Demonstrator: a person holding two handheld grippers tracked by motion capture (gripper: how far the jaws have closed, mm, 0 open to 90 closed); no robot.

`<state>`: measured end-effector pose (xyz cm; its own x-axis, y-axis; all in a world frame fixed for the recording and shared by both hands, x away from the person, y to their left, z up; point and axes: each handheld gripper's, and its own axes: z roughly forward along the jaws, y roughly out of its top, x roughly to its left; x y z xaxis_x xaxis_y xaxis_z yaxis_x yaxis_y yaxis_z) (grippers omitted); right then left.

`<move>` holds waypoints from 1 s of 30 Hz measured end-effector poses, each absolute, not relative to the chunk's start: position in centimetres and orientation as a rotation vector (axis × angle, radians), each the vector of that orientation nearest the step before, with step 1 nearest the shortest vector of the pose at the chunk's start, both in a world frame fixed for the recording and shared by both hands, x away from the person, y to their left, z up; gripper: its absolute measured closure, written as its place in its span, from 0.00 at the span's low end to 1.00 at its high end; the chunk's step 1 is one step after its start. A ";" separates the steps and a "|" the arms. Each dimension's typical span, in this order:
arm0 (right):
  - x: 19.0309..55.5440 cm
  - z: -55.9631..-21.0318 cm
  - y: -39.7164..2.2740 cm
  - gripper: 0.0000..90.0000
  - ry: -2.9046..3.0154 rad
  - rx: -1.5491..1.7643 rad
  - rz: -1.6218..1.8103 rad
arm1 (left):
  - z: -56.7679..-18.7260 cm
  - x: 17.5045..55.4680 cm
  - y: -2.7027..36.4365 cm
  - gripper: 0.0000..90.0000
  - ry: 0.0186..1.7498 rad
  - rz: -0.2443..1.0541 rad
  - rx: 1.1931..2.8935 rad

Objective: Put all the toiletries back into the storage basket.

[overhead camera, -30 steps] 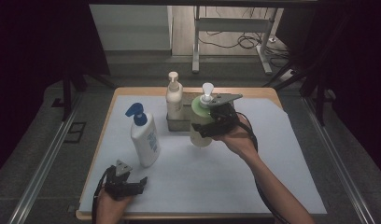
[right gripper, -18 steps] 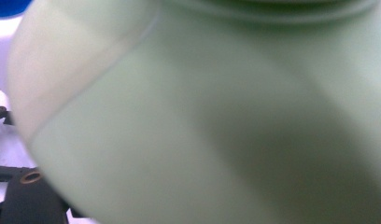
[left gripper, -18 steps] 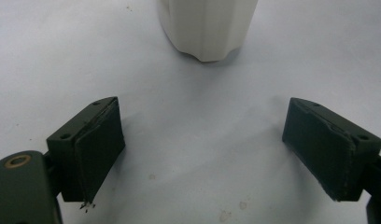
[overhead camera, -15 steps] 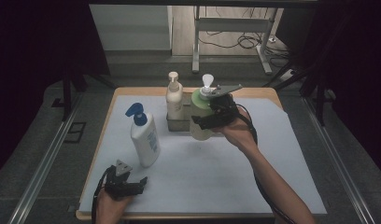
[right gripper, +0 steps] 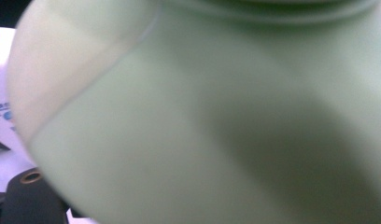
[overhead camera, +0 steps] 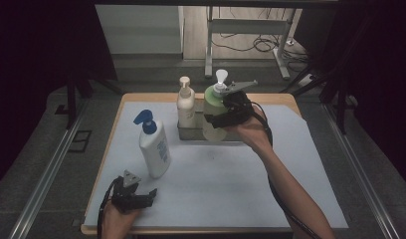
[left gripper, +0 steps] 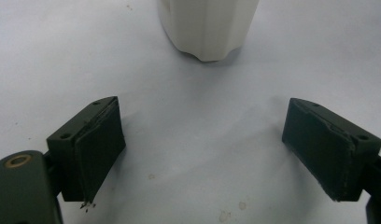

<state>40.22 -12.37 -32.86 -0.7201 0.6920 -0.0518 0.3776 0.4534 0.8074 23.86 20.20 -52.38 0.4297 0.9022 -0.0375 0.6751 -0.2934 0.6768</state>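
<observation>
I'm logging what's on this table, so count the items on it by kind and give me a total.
Pump bottles: 3, the green bottle held in the right gripper, the cream bottle, and the white bottle with a blue pump
Grey trays: 1, the tray
Total: 4

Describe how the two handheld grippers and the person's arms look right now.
Both grippers, the left gripper and the right gripper, are black, each trailing a black cable. The left carries a grey three-cornered plate; its jaws end in flat dark rectangular pads. The forearms are bare, without sleeves.
</observation>
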 end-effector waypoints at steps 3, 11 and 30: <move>40.6 -32.8 -12.2 0.14 2.331 0.907 1.149 | -52.4 23.9 20.2 0.14 1.327 0.470 2.065; 41.9 -32.9 -11.9 0.14 2.314 0.922 1.136 | -52.4 23.9 20.2 0.14 1.331 0.469 2.063; 44.7 -33.7 -11.7 0.14 2.252 0.992 1.108 | -52.4 23.9 20.1 0.14 1.337 0.471 2.057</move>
<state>44.69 -11.66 -33.70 -0.6464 0.7598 -0.0703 0.4081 0.4221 0.8095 23.86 20.12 -52.38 0.4203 0.9064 -0.0416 0.6804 -0.2845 0.6754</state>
